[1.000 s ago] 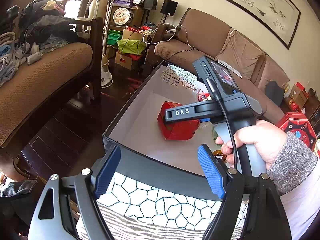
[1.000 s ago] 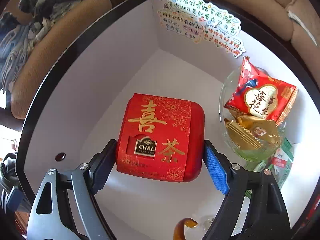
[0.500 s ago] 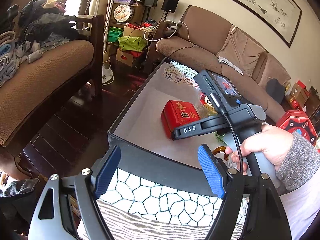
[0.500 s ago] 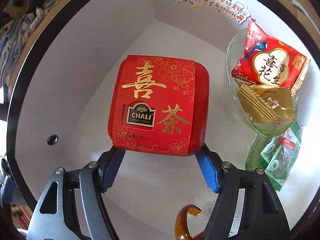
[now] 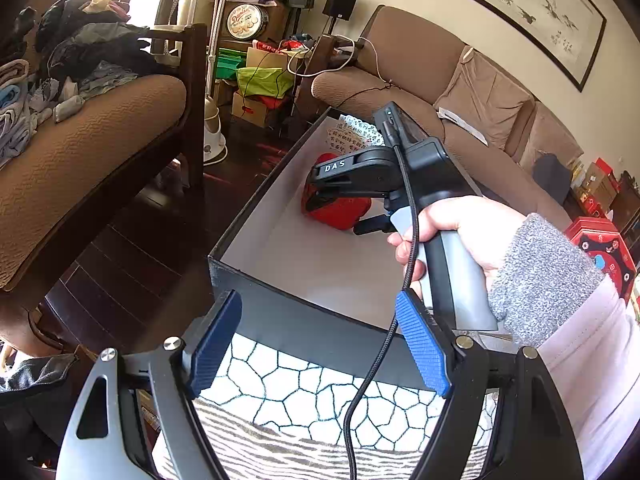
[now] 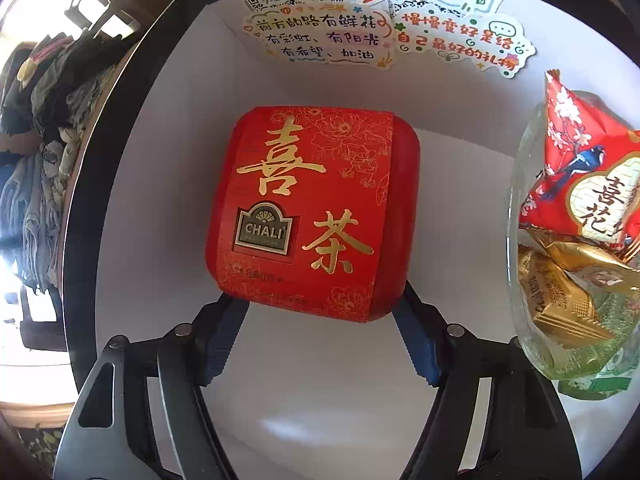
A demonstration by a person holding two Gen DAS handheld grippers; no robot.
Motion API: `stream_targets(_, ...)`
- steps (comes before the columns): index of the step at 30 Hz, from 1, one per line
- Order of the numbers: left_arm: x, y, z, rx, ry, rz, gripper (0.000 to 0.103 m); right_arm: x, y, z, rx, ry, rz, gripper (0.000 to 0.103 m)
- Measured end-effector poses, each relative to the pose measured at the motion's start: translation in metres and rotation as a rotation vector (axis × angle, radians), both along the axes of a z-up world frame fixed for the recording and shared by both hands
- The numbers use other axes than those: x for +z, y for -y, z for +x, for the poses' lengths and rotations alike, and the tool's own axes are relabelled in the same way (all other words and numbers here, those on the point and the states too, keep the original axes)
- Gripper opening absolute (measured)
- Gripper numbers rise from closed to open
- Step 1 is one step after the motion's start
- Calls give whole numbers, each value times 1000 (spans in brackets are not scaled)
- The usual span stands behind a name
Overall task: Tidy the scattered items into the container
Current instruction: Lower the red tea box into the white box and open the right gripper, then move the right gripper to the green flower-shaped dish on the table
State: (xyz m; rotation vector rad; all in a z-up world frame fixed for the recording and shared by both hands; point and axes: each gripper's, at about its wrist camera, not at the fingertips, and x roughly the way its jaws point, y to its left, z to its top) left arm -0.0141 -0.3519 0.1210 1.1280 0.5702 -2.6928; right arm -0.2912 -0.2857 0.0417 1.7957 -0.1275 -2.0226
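Living-room clutter fills the background: a brown armchair [image 5: 80,152] piled with clothes on the left, dark wooden floor [image 5: 132,256] beside it, and a brown sofa [image 5: 440,80] under a framed ink painting [image 5: 516,8] on the right. Between them stands the container, a black box [image 5: 296,320] with white inner walls, resting on a table covered by a cloth with a cracked-stone pattern [image 5: 304,392].

From the left wrist view, the left gripper [image 5: 320,344] hovers over the cloth at the box's near edge, its blue-padded jaws wide apart and holding nothing. Further right, a hand [image 5: 452,232] in a grey knitted cuff grasps the handle of the right gripper [image 6: 320,328], which points down into the box.

From the right wrist view, a red tea tin [image 6: 312,212] with gold characters sits on the box floor towards the left wall. The right jaws straddle its near corners; I cannot tell whether the pads touch it. Stickers [image 6: 380,20] with handwriting line the far wall. At the right, a glass bowl [image 6: 520,272] holds red and gold snack packets [image 6: 580,184].
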Motion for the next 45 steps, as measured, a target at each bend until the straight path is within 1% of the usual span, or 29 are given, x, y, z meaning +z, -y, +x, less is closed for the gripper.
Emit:
stream_targets(3,0,-3,0,-3,6,-3,80,3,3,-1,-26,-14,-2,70)
stream_targets(6,0,-3,2,-2,7,-4,80,5,9,0,-35,-24,-13,77)
stream_targets(10,0,-1,3,7,6,6,80,15,2,6,-40,-26,-26,75)
stream_targets(13,-2,-4,0,-6,13,12,80,32,-15,16,-42,-24,-100,75)
stream_targets(15,-1,-6,-1,-18,13,6,80,52,-30,31,-19,-51,-146,73)
stream_targets(16,-1,-8,-1,-26,10,7,80,63,-39,40,2,-65,-163,72)
stream_targets(17,0,-9,-1,-35,4,10,80,77,-52,42,19,-85,-176,67)
stream_targets(19,3,-14,0,-51,-10,17,80,111,-84,59,31,-158,-165,60)
stream_targets(21,6,-21,1,-72,-32,18,80,140,-115,84,24,-209,-161,59)
stream_targets(23,11,-32,2,-101,-58,20,80,166,-158,93,0,-249,-174,58)
stream_targets(25,16,-46,3,-140,-86,34,80,185,-210,112,-37,-291,-160,58)
stream_targets(26,18,-54,3,-172,-99,53,80,192,-227,123,-57,-311,-154,58)
stream_targets(27,20,-62,3,-229,-116,92,79,198,-248,134,-83,-331,-150,58)
stream_targets(28,23,-72,3,-319,-136,152,79,203,-278,146,-118,-355,-149,58)
stream_targets(30,29,-98,3,-549,-161,272,79,211,-327,167,-188,-405,-140,58)
stream_targets(31,34,-113,6,-637,-183,295,79,213,-348,176,-211,-432,-127,58)
stream_targets(33,45,-138,14,-743,-236,302,79,214,-383,188,-227,-481,-100,58)
stream_targets(36,56,-167,24,-908,-308,405,79,211,-418,211,-246,-545,-24,58)
stream_targets(37,58,-176,27,-956,-325,432,79,208,-431,218,-259,-560,-13,58)
stream_targets(39,60,-195,33,-1055,-351,485,79,197,-455,229,-304,-560,-49,58)
stream_targets(40,61,-206,36,-1102,-352,494,79,188,-464,233,-332,-548,-69,58)
stream_targets(41,61,-219,39,-1138,-343,476,80,178,-473,236,-358,-536,-79,58)
stream_targets(42,60,-234,42,-1165,-323,433,80,169,-481,240,-383,-529,-82,58)
stream_targets(43,57,-251,46,-1192,-290,364,81,162,-486,243,-403,-528,-83,58)
stream_targets(45,46,-292,59,-1275,-207,197,81,147,-491,249,-434,-530,-74,58)
